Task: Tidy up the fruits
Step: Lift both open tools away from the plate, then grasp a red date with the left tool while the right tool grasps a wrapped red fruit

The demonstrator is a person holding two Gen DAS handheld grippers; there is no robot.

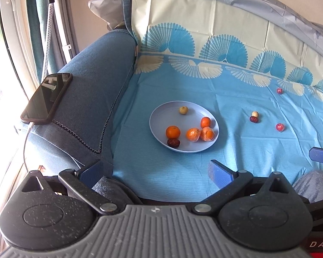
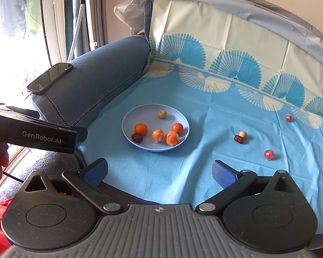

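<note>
At far left we see a bright window [image 2: 15,43] with curtains, then a blue sofa armrest [image 1: 92,90] with a dark phone [image 1: 47,97] lying on it. A light-blue patterned cloth [image 1: 183,172] covers the sofa seat and back. On it sits a pale plate [image 1: 161,116] holding oranges [image 1: 173,132], a dark date and a small yellowish fruit. Well right of the plate lie loose fruits [image 1: 254,117] and two red ones. Our left gripper [image 1: 155,172] and right gripper [image 2: 159,173] both hang wide apart, empty, near the seat's front edge

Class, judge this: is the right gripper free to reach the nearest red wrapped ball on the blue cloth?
Probably yes: the right gripper is open and empty, with only bare blue cloth before the red wrapped ball.
</note>
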